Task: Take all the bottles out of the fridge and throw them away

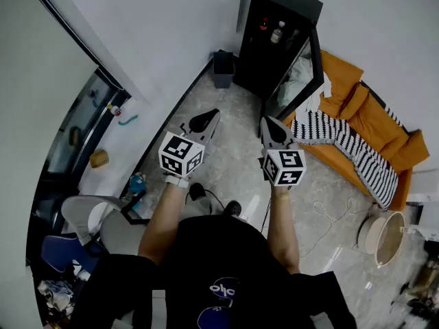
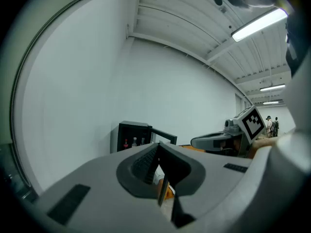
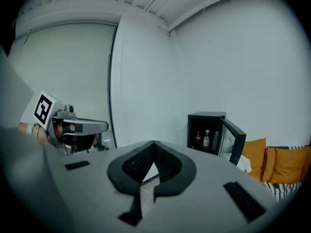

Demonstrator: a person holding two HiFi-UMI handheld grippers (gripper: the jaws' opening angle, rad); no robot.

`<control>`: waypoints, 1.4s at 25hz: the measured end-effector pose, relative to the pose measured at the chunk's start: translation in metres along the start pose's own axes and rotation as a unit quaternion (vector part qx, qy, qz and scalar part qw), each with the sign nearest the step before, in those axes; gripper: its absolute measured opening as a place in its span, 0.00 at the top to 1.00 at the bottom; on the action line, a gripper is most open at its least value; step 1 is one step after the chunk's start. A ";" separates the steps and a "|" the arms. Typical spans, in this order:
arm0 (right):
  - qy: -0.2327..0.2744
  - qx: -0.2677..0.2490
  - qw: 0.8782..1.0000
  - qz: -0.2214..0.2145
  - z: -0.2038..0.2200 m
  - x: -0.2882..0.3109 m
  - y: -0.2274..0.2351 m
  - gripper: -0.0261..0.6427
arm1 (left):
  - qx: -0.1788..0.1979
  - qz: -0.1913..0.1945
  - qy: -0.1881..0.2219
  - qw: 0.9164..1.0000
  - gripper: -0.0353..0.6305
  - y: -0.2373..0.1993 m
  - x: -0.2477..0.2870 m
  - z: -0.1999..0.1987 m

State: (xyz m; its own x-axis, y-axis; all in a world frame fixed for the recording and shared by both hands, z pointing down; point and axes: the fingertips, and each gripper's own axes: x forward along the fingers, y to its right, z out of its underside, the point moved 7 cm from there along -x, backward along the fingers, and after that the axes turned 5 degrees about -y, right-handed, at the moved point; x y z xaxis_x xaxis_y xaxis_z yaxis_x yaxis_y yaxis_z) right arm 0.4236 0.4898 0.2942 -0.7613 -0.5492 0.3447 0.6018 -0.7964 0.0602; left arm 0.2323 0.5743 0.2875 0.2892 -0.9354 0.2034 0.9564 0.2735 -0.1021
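The pale marbled floor (image 1: 236, 125) stretches ahead of me to the far corner. Along the right wall runs an orange sofa (image 1: 376, 118) with a black-and-white striped blanket (image 1: 343, 141) draped over its near end. In the corner stands the black fridge (image 1: 264, 53), upright against the wall, and its glass door (image 1: 306, 74) is swung wide open toward the sofa. Just left of the fridge, against the same wall, sits a small dark bin (image 1: 223, 68), and a round pale basket (image 1: 384, 237) stands on the floor well to my right, near the sofa's end. I hold both tools out in front of me, side by side and apart from each other, aimed toward the fridge and still well short of it. My left gripper (image 1: 206, 120) has its jaws closed tip to tip with nothing between them, as its own view shows. My right gripper (image 1: 273, 130) is likewise closed on nothing, pads meeting at the tip. The bottles (image 3: 207, 139) are all inside the fridge, standing upright in a row on the upper shelf. I count three from the right gripper view, the leftmost being dark with a red top (image 3: 198, 138).
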 end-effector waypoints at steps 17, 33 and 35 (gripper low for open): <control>-0.024 0.003 0.999 0.032 -0.005 0.055 -0.047 0.95 | 0.006 0.048 0.002 0.999 0.94 -0.080 -0.020 0.015; -0.020 0.022 0.999 0.039 -0.020 0.137 -0.032 0.95 | 0.001 0.080 -0.018 0.997 0.94 -0.150 0.034 0.019; -0.016 0.023 0.999 0.033 -0.025 0.156 -0.023 0.95 | 0.006 0.077 -0.021 0.997 0.94 -0.161 0.047 0.016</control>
State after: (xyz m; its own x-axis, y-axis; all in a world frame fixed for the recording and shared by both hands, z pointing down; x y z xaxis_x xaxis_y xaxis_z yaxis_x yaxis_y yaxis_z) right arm 0.2850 0.4166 0.3225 -0.7121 -0.5912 0.3788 0.6612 -0.7461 0.0784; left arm 0.0925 0.4899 0.3289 0.4341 -0.8717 0.2272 0.9007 0.4161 -0.1247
